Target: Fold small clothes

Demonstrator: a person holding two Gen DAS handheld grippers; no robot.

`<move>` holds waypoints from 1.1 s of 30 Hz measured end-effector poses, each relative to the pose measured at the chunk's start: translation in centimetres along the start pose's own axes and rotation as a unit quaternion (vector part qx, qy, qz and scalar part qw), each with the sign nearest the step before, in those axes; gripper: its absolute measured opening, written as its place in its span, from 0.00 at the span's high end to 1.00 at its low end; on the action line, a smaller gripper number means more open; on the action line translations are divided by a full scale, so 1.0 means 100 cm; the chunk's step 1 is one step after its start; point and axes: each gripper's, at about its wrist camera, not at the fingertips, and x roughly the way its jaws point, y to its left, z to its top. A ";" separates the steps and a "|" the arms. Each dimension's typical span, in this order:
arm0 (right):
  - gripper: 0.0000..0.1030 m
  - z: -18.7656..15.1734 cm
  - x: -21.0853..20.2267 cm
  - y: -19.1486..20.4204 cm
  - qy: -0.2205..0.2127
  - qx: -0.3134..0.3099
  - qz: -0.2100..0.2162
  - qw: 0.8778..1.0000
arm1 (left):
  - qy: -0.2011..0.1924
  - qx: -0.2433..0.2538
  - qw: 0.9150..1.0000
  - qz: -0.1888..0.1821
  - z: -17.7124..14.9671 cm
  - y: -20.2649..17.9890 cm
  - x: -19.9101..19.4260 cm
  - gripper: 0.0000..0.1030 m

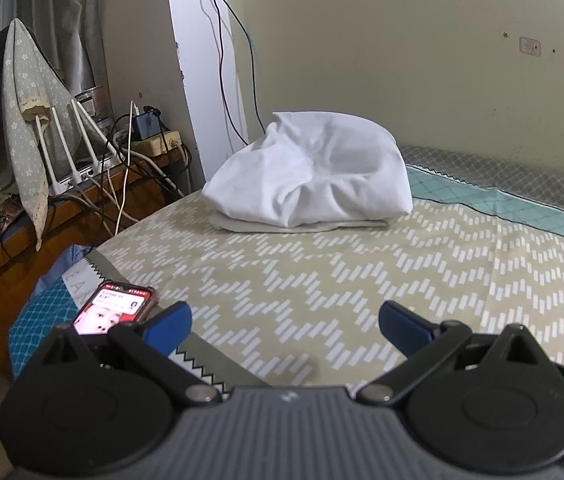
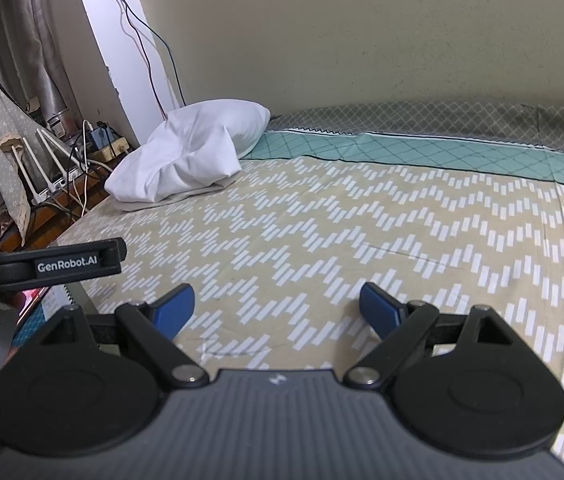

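Two garments lie stacked at the far left corner of the bed: one rumpled white cloth bundle (image 1: 310, 172) on top, and one flat, pale grey folded piece (image 1: 298, 227) beneath it, showing only as a thin edge along the bundle's near side. From the left wrist view the bundle's long axis runs roughly left to right, parallel to the wall behind it; from the right wrist view it slants from the near left up toward the wall, its puffier end toward the wall. The stack rests on the beige bedsheet with a white zigzag pattern (image 2: 322, 248), just beside a teal diamond-patterned strip (image 2: 422, 152) along the wall side. The left gripper (image 1: 285, 326) hovers over the near edge of the sheet, its two blue-tipped fingers (image 1: 167, 330) spread wide with nothing between them, well apart from the stack. The right gripper (image 2: 277, 308) is likewise spread and holds nothing. One red-cased smartphone with a lit screen (image 1: 115, 307) lies at the bed's near left corner, by the left gripper. On the wooden side table (image 1: 21, 240) stands one white router with four antennas (image 1: 77, 148).
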 end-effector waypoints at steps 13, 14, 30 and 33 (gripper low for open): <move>0.11 -0.010 -0.027 -0.011 -0.075 0.040 -0.014 0.996 | -0.003 -0.017 0.999 -0.039 0.006 -0.017 0.023 0.00; 0.11 -0.012 -0.031 -0.014 -0.083 0.052 -0.018 0.995 | -0.001 -0.016 0.999 -0.041 0.006 -0.019 0.026 0.00; 0.11 -0.038 -0.055 0.007 -0.081 0.035 -0.113 0.990 | 0.019 -0.026 0.995 -0.094 0.002 -0.016 0.035 0.00; 0.11 -0.040 -0.056 0.008 -0.082 0.035 -0.117 0.989 | 0.019 -0.031 0.995 -0.096 0.002 -0.014 0.035 0.00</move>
